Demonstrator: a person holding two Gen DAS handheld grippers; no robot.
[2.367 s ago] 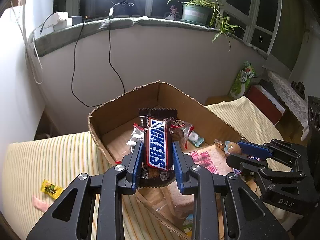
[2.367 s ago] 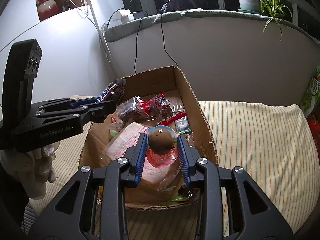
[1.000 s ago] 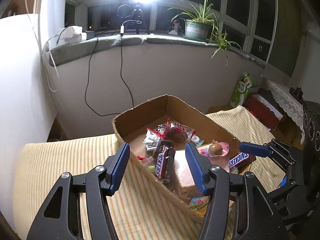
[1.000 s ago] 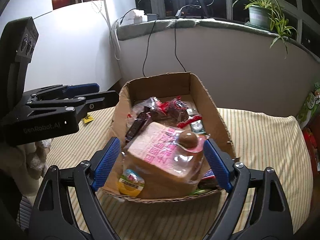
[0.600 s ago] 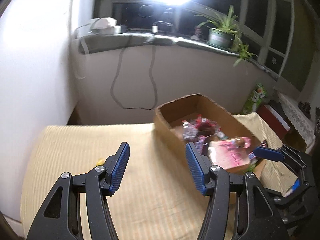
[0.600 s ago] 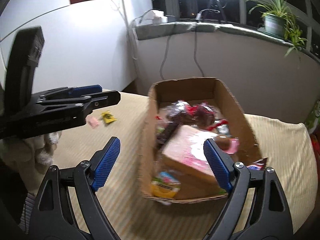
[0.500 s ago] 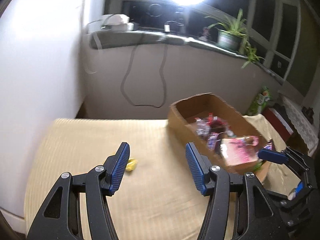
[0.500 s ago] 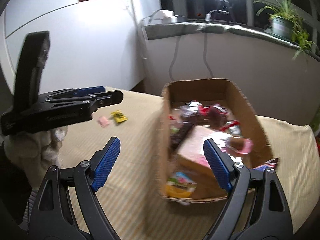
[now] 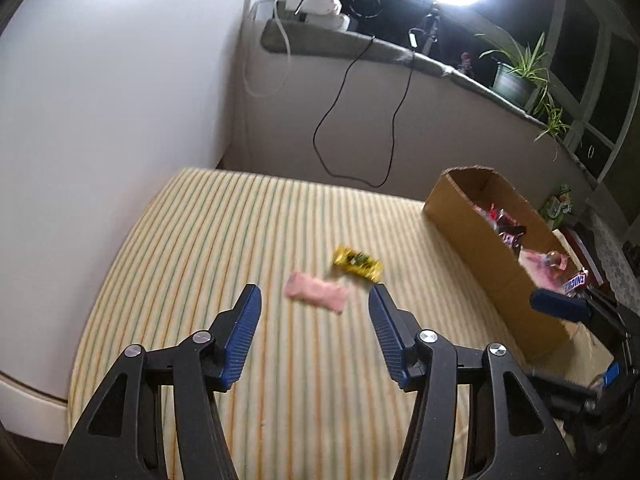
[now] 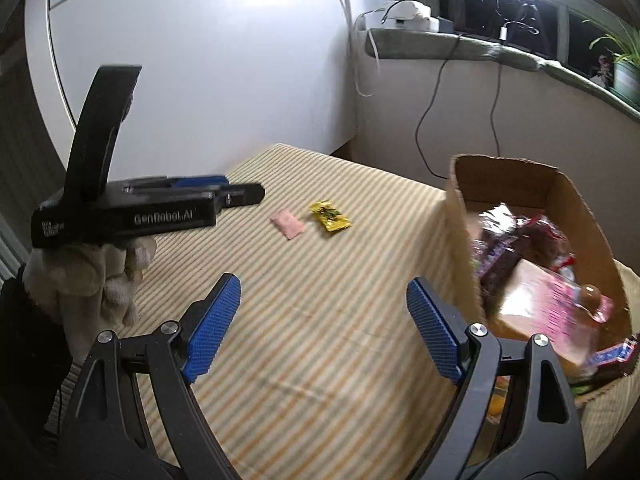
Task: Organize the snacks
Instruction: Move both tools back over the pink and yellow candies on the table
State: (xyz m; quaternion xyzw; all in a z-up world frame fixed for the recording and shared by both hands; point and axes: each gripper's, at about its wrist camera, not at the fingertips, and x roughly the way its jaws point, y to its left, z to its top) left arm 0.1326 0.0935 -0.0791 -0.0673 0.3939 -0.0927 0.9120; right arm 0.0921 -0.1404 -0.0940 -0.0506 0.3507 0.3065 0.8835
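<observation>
Striped bed (image 9: 192, 248): my empty left tongs (image 9: 314, 334) are closing early and may miss the pink packet (image 9: 316, 291); right tongs (image 10: 324, 326) gape empty.

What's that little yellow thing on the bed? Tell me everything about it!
The yellow packet is a small, flat, shiny wrapper with crimped ends and a dark green picture in its middle. It looks sealed and lies flat on the striped cover, turned at a slant. A pink packet lies right beside it; whether they touch is unclear. Neither gripper is touching it, and it sits outside the box.
</observation>
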